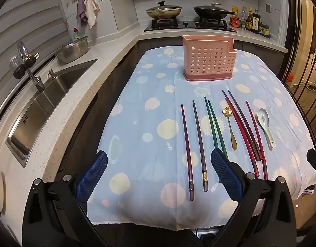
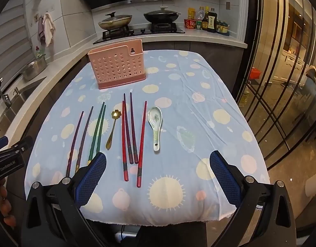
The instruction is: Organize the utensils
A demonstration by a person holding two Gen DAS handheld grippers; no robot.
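Observation:
A pink perforated utensil holder (image 1: 209, 62) (image 2: 117, 66) stands empty at the far side of the table. Near the front lie several chopsticks: two dark purple-brown ones (image 1: 194, 146) (image 2: 79, 138), a green pair (image 1: 215, 125) (image 2: 98, 131), and red and purple ones (image 1: 246, 133) (image 2: 133, 131). A small gold flower spoon (image 1: 230, 126) (image 2: 112, 129) and a white ceramic spoon (image 1: 265, 123) (image 2: 155, 125) lie among them. My left gripper (image 1: 159, 175) is open above the table's front edge, left of the chopsticks. My right gripper (image 2: 158, 175) is open above the front edge, just past the red chopsticks' ends.
The table wears a blue cloth (image 1: 149, 107) with pale spots. A counter with a steel sink (image 1: 40, 103) and bowl (image 1: 73, 49) runs along the left. A stove with two lidded pans (image 1: 186, 10) and sauce bottles (image 1: 252, 21) sits behind. A glass partition (image 2: 281, 82) stands right.

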